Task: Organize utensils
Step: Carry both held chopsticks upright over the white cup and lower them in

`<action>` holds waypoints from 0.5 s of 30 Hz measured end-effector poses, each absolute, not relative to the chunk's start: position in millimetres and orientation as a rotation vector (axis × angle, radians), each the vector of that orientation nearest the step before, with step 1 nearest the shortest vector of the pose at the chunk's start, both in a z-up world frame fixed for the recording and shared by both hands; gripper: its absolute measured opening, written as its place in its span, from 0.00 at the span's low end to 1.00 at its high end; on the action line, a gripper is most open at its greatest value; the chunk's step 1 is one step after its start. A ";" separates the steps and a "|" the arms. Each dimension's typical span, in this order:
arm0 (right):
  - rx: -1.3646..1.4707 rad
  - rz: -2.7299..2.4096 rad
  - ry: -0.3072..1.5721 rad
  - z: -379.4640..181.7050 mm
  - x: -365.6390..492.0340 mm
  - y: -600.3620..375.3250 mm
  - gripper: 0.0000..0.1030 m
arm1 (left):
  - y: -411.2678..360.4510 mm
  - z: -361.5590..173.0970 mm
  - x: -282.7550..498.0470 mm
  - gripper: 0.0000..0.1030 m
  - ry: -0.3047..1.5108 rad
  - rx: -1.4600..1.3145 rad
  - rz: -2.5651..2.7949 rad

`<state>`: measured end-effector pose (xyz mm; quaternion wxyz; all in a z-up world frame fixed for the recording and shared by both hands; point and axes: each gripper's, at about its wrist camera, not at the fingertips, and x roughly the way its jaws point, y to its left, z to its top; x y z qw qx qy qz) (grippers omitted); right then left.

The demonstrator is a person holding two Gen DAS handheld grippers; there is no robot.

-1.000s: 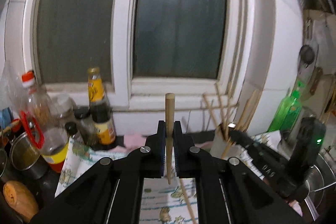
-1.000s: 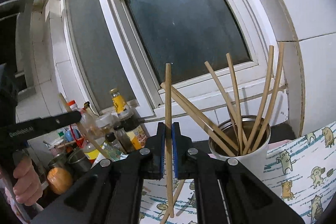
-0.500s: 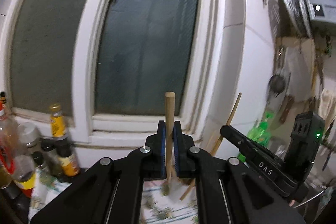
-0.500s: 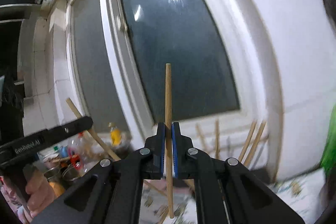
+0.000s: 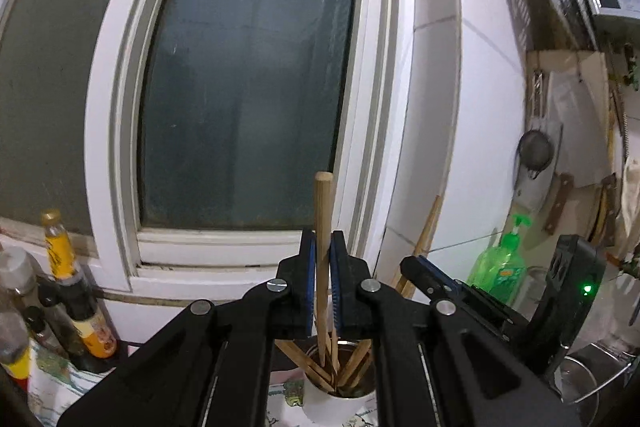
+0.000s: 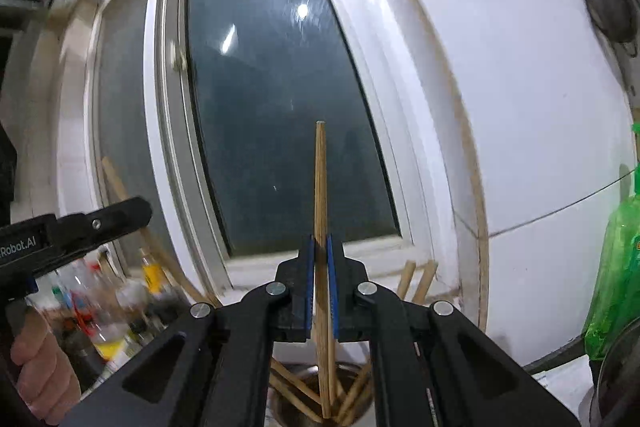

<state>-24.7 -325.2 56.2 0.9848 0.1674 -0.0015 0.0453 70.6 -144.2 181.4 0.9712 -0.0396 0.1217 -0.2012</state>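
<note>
My left gripper point(image 5: 322, 247) is shut on a wooden chopstick point(image 5: 322, 211) that stands upright, its lower tip inside the white utensil cup point(image 5: 340, 409) directly below. My right gripper point(image 6: 320, 251) is shut on a thinner chopstick point(image 6: 320, 187), also upright, with its lower end down in the same cup point(image 6: 304, 411). Several chopsticks lean in the cup. The right gripper shows in the left wrist view point(image 5: 416, 267) beside the cup; the left gripper shows at the left of the right wrist view point(image 6: 132, 211).
A window fills the background. Sauce bottles point(image 5: 68, 287) stand at the left on the counter. A green soap bottle point(image 5: 500, 267) and a metal rack stand at the right. A patterned cloth point(image 5: 52, 387) covers the counter under the cup.
Both grippers have moved right and over the cup, tilting up. The chopstick tips now reach down into the cup. Both grips stay closed.
</note>
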 end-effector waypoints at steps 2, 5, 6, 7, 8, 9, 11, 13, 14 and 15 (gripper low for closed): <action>0.329 0.117 0.045 51.3 -12.8 -323.9 0.07 | -147.6 168.4 80.6 0.06 0.250 -0.081 -0.397; 0.321 0.138 0.106 43.3 1.7 -321.4 0.07 | -151.9 152.2 94.8 0.06 0.275 -0.078 -0.372; 0.322 0.146 0.120 41.6 4.5 -321.0 0.07 | -151.8 148.1 98.4 0.06 0.287 -0.084 -0.380; 0.324 0.153 0.126 40.5 5.7 -321.0 0.07 | -151.4 144.0 101.3 0.06 0.299 -0.092 -0.388; 0.332 0.169 0.136 39.3 7.6 -322.0 0.07 | -151.6 140.9 102.7 0.06 0.307 -0.097 -0.390; 0.344 0.188 0.151 38.0 10.1 -323.5 0.07 | -152.3 137.9 103.8 0.06 0.312 -0.099 -0.392; 0.367 0.203 0.177 34.9 16.1 -322.2 0.08 | -155.6 132.7 104.9 0.06 0.318 -0.088 -0.393; 0.379 0.208 0.192 33.8 20.5 -323.7 0.08 | -158.1 128.3 106.0 0.06 0.323 -0.080 -0.391; 0.383 0.209 0.196 33.0 21.9 -324.0 0.08 | -158.7 126.7 105.2 0.06 0.319 -0.083 -0.395; 0.386 0.210 0.198 31.5 24.2 -322.0 0.08 | -158.7 125.1 104.4 0.06 0.311 -0.088 -0.402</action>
